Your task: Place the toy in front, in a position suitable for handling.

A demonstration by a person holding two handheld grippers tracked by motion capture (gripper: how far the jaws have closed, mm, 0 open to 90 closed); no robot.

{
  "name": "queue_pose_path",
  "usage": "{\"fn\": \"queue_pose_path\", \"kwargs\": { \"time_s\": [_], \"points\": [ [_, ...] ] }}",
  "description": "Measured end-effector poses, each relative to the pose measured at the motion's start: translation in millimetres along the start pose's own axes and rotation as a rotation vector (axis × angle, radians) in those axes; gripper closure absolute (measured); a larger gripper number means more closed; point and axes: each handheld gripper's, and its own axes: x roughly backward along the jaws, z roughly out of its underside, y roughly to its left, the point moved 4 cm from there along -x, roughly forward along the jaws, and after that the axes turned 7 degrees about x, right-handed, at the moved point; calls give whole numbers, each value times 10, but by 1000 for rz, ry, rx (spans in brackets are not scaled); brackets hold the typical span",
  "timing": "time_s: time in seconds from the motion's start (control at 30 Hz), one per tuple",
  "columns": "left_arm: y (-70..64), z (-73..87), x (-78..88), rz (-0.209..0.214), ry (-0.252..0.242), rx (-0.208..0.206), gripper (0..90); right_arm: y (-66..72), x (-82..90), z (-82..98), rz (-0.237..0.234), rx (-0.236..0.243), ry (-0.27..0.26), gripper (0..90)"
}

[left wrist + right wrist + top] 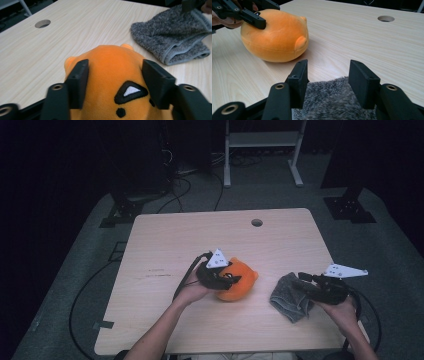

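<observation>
An orange plush toy (242,281) (112,65) (274,37) with small ears and a stitched black face lies near the middle of the wooden table (200,235). My left gripper (233,280) (115,72) comes at it from the left, its jaws squeezing the soft head from both sides. To the right lies a crumpled grey cloth (287,297) (172,37) (332,100). My right gripper (301,283) (327,72) stands over the cloth's right edge with its jaws apart. The cloth's pile lies low between them and neither pad presses on it.
A round cable hole (256,222) (42,23) (386,18) sits near the table's far edge. Bare wood stretches across the far and left parts. Cables (85,290) trail on the floor at the left, and a white frame (262,150) stands behind the table.
</observation>
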Motion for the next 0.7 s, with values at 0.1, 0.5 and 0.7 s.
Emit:
{"fn": "queue_pose_path", "kwargs": {
  "time_s": [0.1,0.5,0.7],
  "points": [
    [13,-21,42,-5,-21,20,308,9,-8,2,-5,1,-1,478],
    [118,12,292,-31,-45,67,187,25,-40,14,-1,-2,16,445],
    [169,71,393,-44,-47,83,172,31,-59,14,-4,-2,22,435]
  ]
}}
